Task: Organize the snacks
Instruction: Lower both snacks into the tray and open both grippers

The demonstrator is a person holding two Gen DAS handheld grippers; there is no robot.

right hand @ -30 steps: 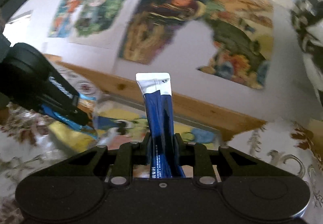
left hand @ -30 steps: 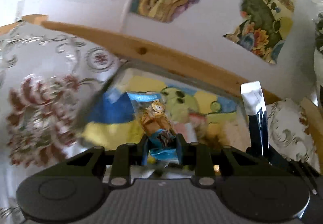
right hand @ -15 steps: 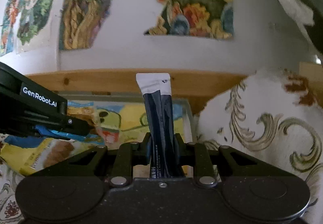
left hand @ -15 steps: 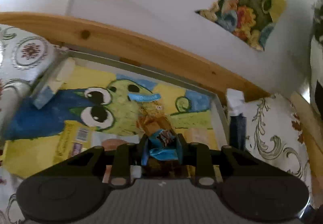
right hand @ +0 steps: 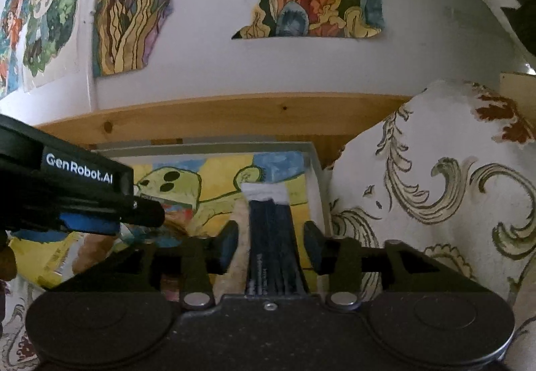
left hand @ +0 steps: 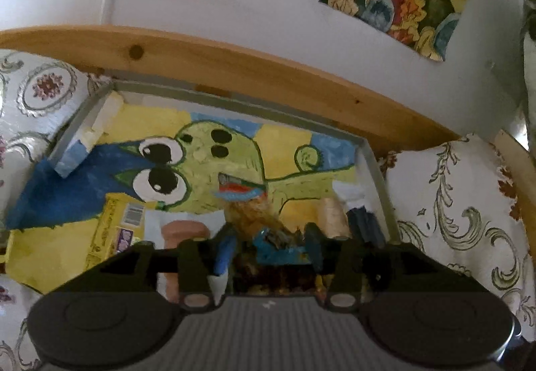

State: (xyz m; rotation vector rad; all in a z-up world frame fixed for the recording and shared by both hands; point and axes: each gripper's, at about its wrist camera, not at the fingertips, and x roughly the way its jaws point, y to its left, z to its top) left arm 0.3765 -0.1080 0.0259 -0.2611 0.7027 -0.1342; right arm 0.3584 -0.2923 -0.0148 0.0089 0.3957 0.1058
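A grey-rimmed tray point(left hand: 378, 176) with a painted green cartoon creature on its floor lies against the wooden ledge. My left gripper point(left hand: 269, 243) stands open over it. A blue and orange snack packet point(left hand: 254, 213) lies loose between its spread fingers. In the right wrist view my right gripper point(right hand: 270, 240) is open too, at the tray's point(right hand: 315, 170) right end. A dark blue stick packet point(right hand: 271, 230) with a white top stands between its fingers, clear of both pads. The left gripper point(right hand: 83, 200) shows there at the left.
A yellow packet point(left hand: 114, 230) and a beige wrapped snack point(left hand: 330, 217) lie in the tray, with a white and blue block point(left hand: 87, 143) in its far left corner. Floral cloth point(left hand: 452, 203) rises on the right. A wooden ledge point(left hand: 268, 69) and painted wall close the back.
Both grippers moved forward and down into the tray, then opened. The snack packet and the stick packet, held tight before, now sit loose between the fingers.
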